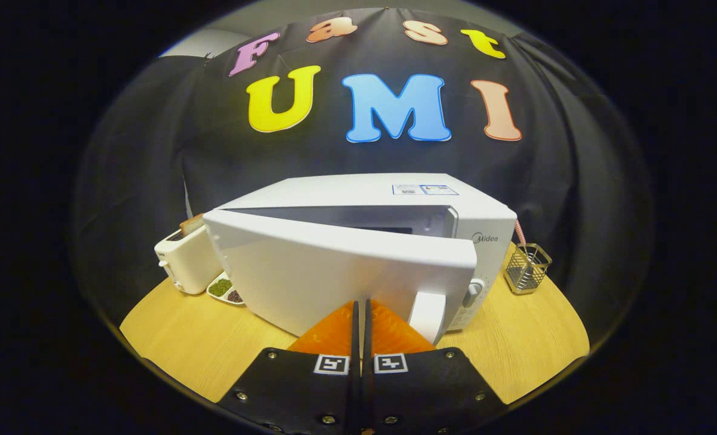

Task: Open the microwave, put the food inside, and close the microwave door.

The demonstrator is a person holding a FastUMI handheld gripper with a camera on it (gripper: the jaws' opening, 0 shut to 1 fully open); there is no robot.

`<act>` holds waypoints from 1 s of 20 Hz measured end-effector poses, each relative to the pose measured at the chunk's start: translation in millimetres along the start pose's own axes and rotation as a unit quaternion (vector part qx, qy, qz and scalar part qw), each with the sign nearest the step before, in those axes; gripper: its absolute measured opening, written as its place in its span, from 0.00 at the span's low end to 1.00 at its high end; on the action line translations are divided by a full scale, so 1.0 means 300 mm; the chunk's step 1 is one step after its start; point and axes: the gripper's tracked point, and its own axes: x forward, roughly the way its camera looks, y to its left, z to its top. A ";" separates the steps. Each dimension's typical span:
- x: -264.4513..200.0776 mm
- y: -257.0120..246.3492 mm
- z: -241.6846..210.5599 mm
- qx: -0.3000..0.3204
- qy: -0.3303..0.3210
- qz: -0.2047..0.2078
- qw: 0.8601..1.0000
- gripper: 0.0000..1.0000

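A white microwave (394, 199) stands on the wooden table (201, 338). Its door (334, 272) hangs partly ajar, swung out toward me from the hinge on the left, leaving a narrow dark gap along the top. The door's handle (427, 315) sits at its right end. My gripper (361, 304) is shut with nothing between its fingers, the tips right up against the lower front of the door, just left of the handle. I cannot tell whether they touch it. The inside of the microwave is hidden behind the door.
A white toaster (186, 260) with a slice of bread in it stands left of the microwave. A small dish (225, 289) of green and dark bits lies beside it. A wire mesh holder (527, 267) stands at the right.
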 end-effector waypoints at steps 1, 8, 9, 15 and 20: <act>0.019 -0.014 0.007 0.004 -0.001 -0.010 1.000 0.01; 0.121 -0.057 0.057 0.041 -0.001 -0.044 0.998 0.01; 0.109 -0.054 0.064 0.038 -0.005 -0.050 0.998 0.01; 0.155 -0.066 0.087 0.013 -0.022 -0.042 0.999 0.01; 0.100 -0.040 0.103 -0.021 -0.031 -0.036 0.999 0.03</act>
